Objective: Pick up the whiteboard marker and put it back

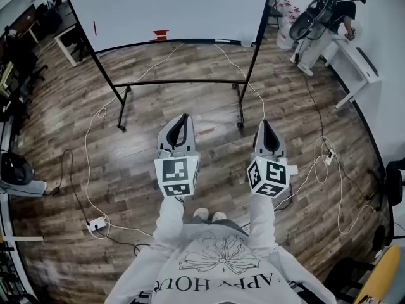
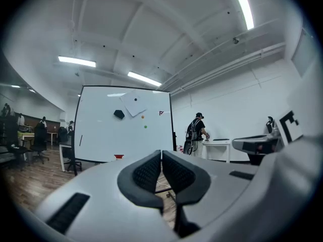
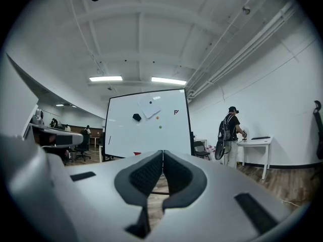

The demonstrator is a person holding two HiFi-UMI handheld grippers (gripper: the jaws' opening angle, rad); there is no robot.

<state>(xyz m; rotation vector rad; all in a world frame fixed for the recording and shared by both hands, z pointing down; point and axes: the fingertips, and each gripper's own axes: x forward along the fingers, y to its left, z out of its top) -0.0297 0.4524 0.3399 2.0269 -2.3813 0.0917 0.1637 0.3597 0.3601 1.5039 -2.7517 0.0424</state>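
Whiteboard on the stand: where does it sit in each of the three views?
Head view: whiteboard at top centre, only its lower part in frame.
Left gripper view: whiteboard left of centre, whole board visible.
Right gripper view: whiteboard near centre, whole board visible.
Shared landmark: the person with a backpack stands right of it in all three.
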